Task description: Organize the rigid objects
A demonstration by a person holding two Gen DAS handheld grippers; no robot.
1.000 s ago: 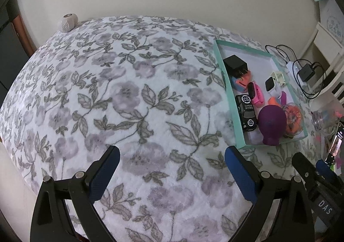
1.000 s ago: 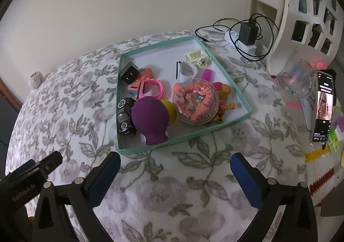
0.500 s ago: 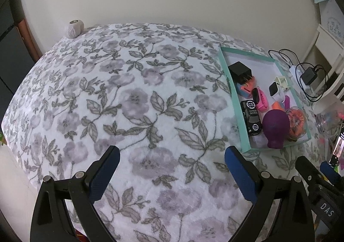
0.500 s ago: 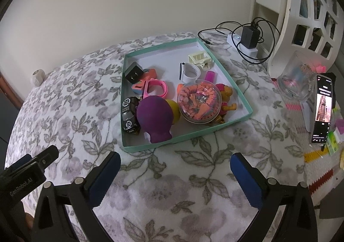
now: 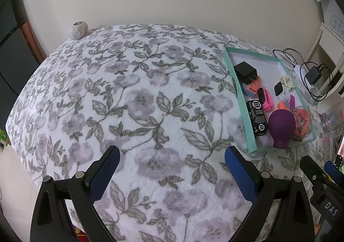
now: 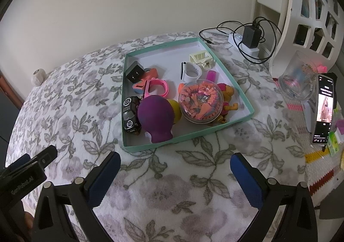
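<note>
the teal tray [image 6: 189, 141] of toys lies just ahead of the right tool [image 6: 175, 168], nearer than the left tool [image 5: 172, 165]. both tools gape wide, empty, above the floral bed cover [image 5: 139, 102].

A fuzzy, matt floral blanket [image 6: 172, 194] is covering the surface, its pile looking soft and slightly rough. The teal tray [image 6: 193, 136] is showing a matt, card-like rim. Inside it, a clear dome [image 6: 201, 101] is gleaming like glossy plastic, the purple toy [image 6: 155, 116] is looking matt, and the black toy car [image 6: 129, 114] is shining. A glass jar [image 6: 297, 82] is glinting.
</note>
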